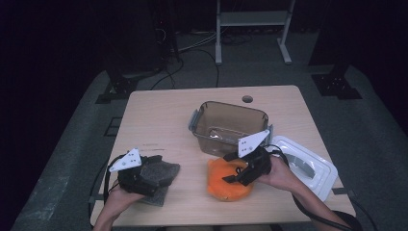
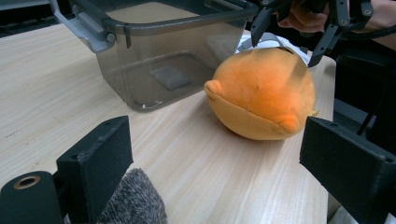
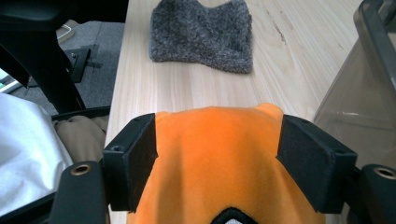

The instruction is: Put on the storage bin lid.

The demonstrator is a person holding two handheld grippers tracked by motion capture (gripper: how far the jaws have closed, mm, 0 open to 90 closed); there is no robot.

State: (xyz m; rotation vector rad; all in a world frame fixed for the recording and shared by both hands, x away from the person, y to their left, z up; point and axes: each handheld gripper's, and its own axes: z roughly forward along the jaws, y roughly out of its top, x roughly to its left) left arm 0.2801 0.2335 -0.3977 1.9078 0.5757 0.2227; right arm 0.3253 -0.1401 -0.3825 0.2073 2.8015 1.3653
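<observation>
Right tongs (image 3: 219, 158) are straddling the round orange plush toy (image 3: 224, 163), one flat black pad lying at each flank of its soft, velvety body. Whether the pads are pressing into the plush or merely standing beside it I cannot tell; the jaws are standing wide. In the high view these right tongs (image 1: 235, 174) are sitting over the toy (image 1: 226, 187) near the table's front edge, just in front of the smoky, transparent rectangular plastic tub (image 1: 230, 126) with its grey side latches. Beside the right hand, on the far side from the left tongs, a white moulded plastic lid (image 1: 317, 168) is lying flat.

Left tongs (image 1: 137, 179) are resting with jaws spread open over the dark grey, fuzzy knitted cloth (image 1: 161, 175), whose nubby edge is showing between the pads in the left gripper view (image 2: 135, 200). From there the orange toy (image 2: 261, 93) is lying ahead of the open jaws, well apart from them, smooth and egg-shaped with a seam around its underside, on the pale wood-grain table (image 2: 51, 93) just beside the tub (image 2: 163, 51).
</observation>
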